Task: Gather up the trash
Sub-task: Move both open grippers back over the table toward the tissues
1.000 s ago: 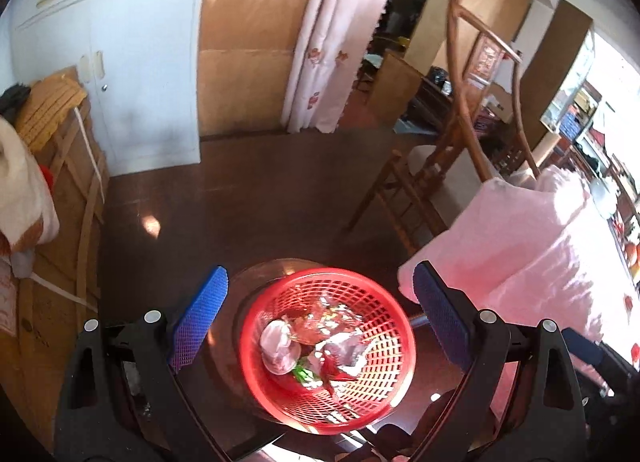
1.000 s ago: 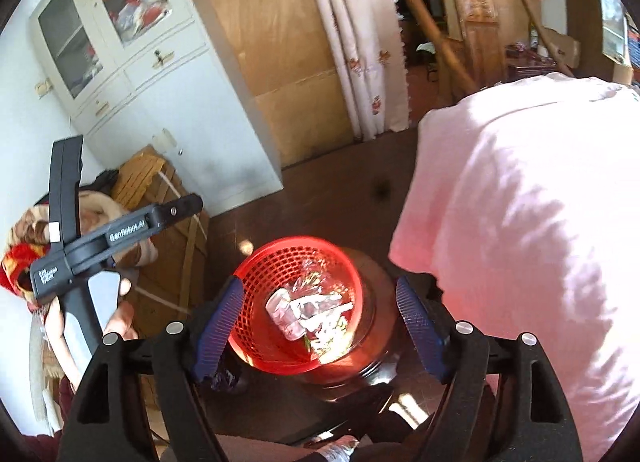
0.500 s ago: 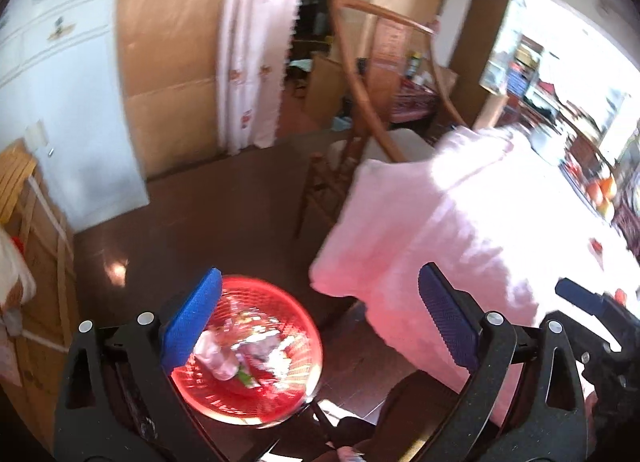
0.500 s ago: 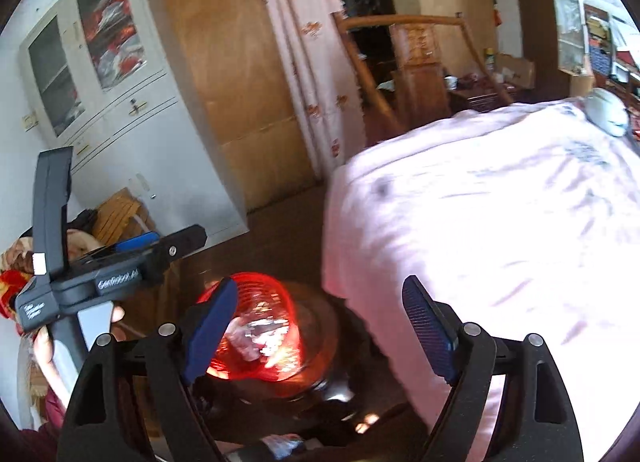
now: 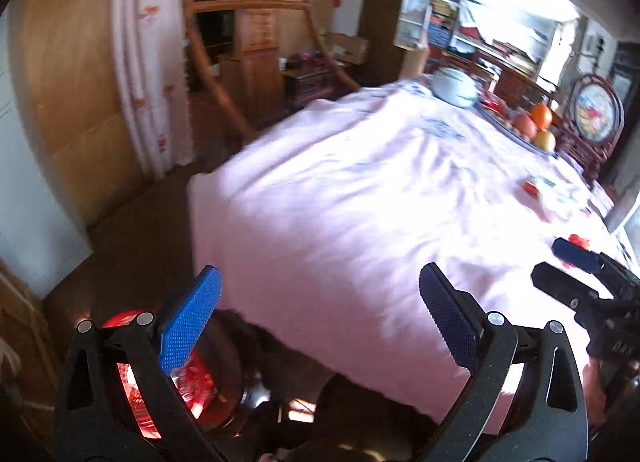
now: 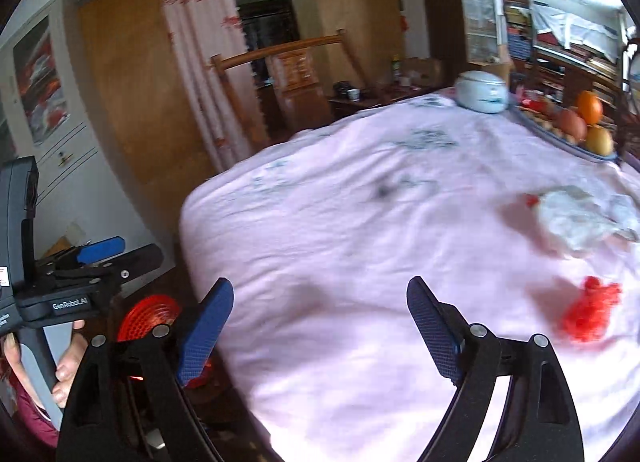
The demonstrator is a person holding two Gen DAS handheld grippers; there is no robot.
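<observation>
bare pink tablecloth (image 6: 360, 246), fruit plate (image 6: 576, 141) beyond

Each tool had black triangular arms with silver screws and blue dimpled pads. At the lower left of the right wrist view, the left tool (image 6: 100, 252) bore white "GenRobot.AI" lettering on a grey handle, held by a bare-skinned hand (image 6: 64, 372) above a maroon sleeve.

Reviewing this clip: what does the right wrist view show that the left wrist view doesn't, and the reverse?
Only the right wrist view shows the left gripper's handle gripped in a hand, and the white cabinet.

Only the left wrist view shows the round decorative screen behind the fruit, and the right gripper from the side.

Both show the pink tablecloth, red basket low on the left, crumpled white trash, red scrap, fruit plate and pale lidded pot. Both grippers are open and empty.
</observation>
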